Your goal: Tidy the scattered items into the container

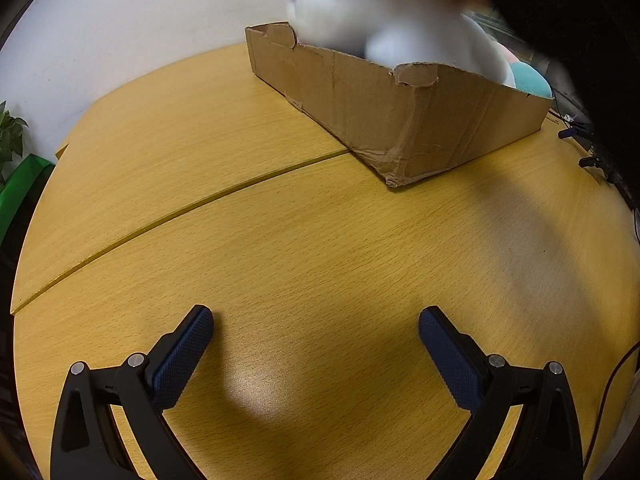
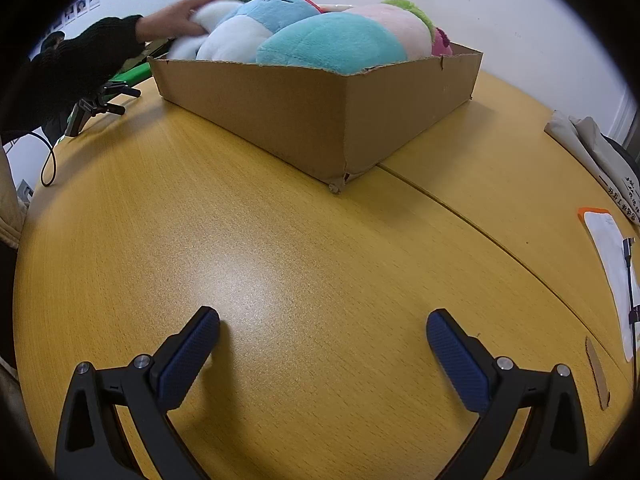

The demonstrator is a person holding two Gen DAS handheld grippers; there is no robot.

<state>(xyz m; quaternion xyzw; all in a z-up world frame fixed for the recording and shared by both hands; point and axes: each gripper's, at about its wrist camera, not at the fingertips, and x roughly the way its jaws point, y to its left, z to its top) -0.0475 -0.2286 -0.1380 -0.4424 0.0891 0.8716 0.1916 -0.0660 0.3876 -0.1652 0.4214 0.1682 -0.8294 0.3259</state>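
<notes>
On the yellow wood-grain desk [image 2: 280,264], a shallow cardboard box [image 2: 320,120] with torn upper edges sits toward the far side, one corner pointing at both cameras and lying across the thin seam where two desk sections meet. The box is heaped with plush toys: in the right wrist view a turquoise plush [image 2: 332,42] lies nearest the front rim, a pale blue and white plush [image 2: 256,20] sits behind it to the left, and a pink plush with a green tuft [image 2: 404,20] fills the right end, all rising above the rim. A bare hand [image 2: 176,18] on a black-sleeved arm reaches in from the left and presses on the white plush at the box's far left corner; in the left wrist view that same white plush [image 1: 360,12] is a motion-blurred mass over the box [image 1: 400,120]. The left gripper [image 1: 316,344] hangs low over bare desk well short of the box, its jaws spread wide with nothing between them. The right gripper [image 2: 323,346] is posed likewise, jaws wide apart and empty, also well apart from the box. At the right edge of the right wrist view lie a white sheet with an orange edge [image 2: 608,264] and a pale cloth bag [image 2: 592,152]; a small black tripod [image 2: 96,106] stands at the left.
</notes>
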